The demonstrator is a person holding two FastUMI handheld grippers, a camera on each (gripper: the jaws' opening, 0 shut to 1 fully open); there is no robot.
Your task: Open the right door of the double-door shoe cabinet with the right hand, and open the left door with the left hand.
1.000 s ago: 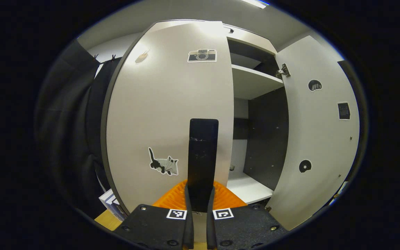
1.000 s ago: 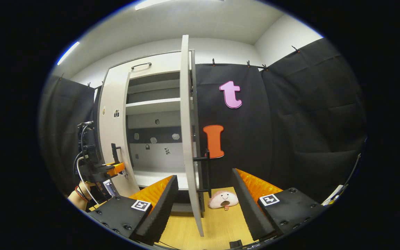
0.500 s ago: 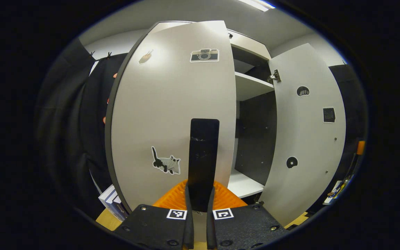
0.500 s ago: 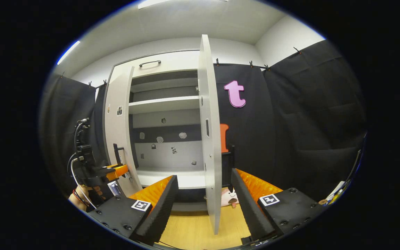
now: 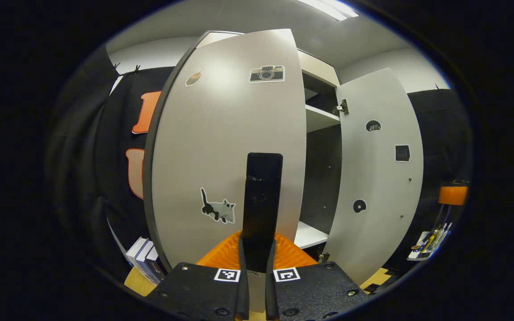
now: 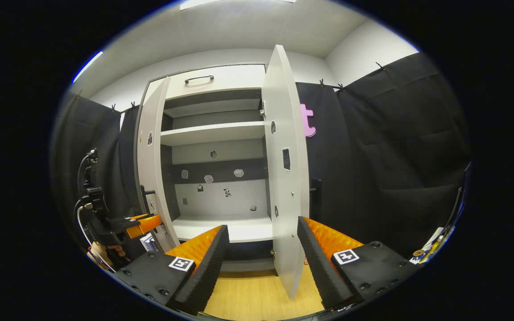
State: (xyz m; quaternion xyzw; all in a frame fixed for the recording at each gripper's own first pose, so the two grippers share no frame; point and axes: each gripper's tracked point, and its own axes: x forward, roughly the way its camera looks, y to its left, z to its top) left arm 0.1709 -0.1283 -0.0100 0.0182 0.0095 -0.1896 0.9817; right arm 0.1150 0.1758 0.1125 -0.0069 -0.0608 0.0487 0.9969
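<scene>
L gripper view: left hand-held gripper [image 5: 257, 263] clamps left door's black handle [image 5: 262, 200] at 6 o'clock, to swing left door [image 5: 221, 147] wide; R gripper view: right hand-held gripper [image 6: 261, 249], jaws apart, empty, astride right door [image 6: 286, 178], center, already open.

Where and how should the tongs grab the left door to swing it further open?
By its handle, the upright dark bar near the left door's free edge. Come straight at the door face, one finger on each side of the bar, as the left tongs are now.
</scene>
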